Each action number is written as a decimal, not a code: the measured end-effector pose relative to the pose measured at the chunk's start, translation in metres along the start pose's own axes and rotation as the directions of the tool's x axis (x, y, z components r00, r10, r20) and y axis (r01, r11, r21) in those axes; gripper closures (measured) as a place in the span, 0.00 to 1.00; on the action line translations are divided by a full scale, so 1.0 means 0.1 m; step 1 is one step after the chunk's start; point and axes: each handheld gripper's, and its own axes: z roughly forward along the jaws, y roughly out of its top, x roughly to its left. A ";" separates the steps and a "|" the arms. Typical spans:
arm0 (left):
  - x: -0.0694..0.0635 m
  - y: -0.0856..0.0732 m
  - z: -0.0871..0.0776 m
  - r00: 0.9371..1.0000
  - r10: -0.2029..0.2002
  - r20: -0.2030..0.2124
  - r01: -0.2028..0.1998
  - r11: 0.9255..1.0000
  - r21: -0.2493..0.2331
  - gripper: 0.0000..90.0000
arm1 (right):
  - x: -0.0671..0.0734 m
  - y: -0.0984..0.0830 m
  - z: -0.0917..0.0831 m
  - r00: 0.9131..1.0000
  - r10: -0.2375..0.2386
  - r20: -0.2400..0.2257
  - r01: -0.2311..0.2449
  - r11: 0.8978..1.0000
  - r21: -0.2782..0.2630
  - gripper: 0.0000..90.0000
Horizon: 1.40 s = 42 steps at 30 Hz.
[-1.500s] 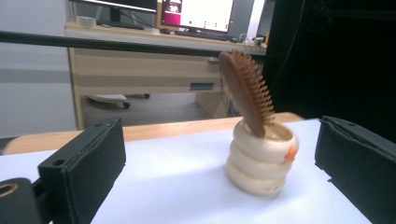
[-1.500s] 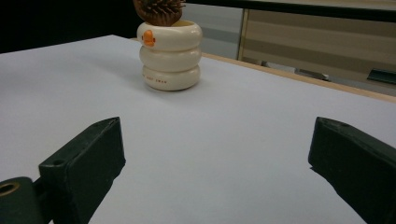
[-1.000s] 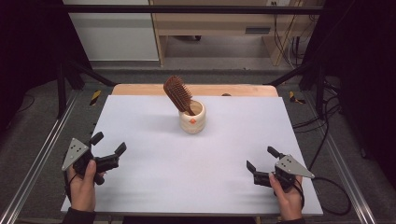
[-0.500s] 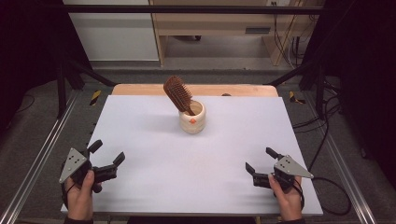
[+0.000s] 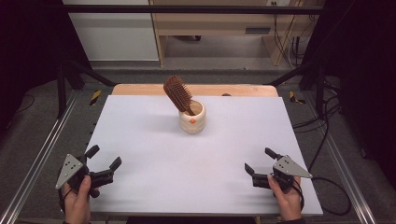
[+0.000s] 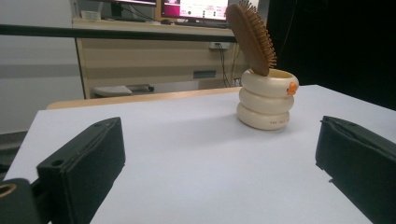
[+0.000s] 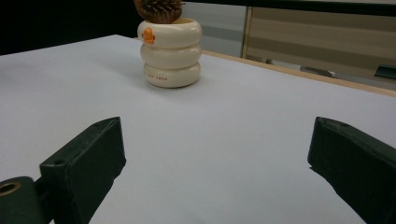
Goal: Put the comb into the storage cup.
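Note:
A cream ringed cup (image 5: 192,119) stands at the middle rear of the white table (image 5: 196,158), with a brown wooden hairbrush (image 5: 178,94) leaning in it, head up and tilted left. The cup (image 6: 266,102) and brush (image 6: 251,35) appear ahead of my left gripper (image 6: 219,172). The cup (image 7: 171,51) sits ahead and left of my right gripper (image 7: 215,168). My left gripper (image 5: 103,157) rests open at the front left corner, nothing between its jaws. At the front right, my right gripper (image 5: 259,160) is also open and holds nothing.
A wooden strip (image 5: 140,89) borders the table's far edge. Metal rails (image 5: 42,154) run along the left side, cables (image 5: 327,140) trail on the floor at the right. A wooden desk (image 5: 210,23) stands behind the table.
My left gripper has drawn back toward the front left corner. My right gripper has shifted slightly toward the front edge. Cup and brush stay put.

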 end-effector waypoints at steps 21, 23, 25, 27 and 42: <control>-0.10 -0.13 0.06 0.999 0.013 0.050 -0.014 0.999 0.032 0.02 | 0.00 -0.03 0.02 1.000 0.005 -0.017 -0.005 1.000 0.005 0.05; -0.11 -0.14 0.07 0.998 0.016 0.053 -0.017 0.999 0.033 0.02 | 0.00 -0.03 0.02 1.000 0.005 -0.019 -0.005 1.000 0.006 0.05; -0.12 -0.14 0.07 0.998 0.019 0.057 -0.021 0.999 0.035 0.02 | 0.01 -0.03 0.02 1.000 0.005 -0.021 -0.005 1.000 0.005 0.05; -0.13 -0.14 0.07 0.998 0.025 0.057 -0.027 0.999 0.038 0.02 | 0.01 -0.03 0.02 1.000 0.007 -0.020 -0.007 1.000 0.006 0.05; -0.26 -0.15 0.03 0.994 0.086 0.070 -0.089 0.995 0.040 0.02 | 0.02 -0.05 0.04 1.000 0.023 -0.011 -0.023 1.000 -0.006 0.05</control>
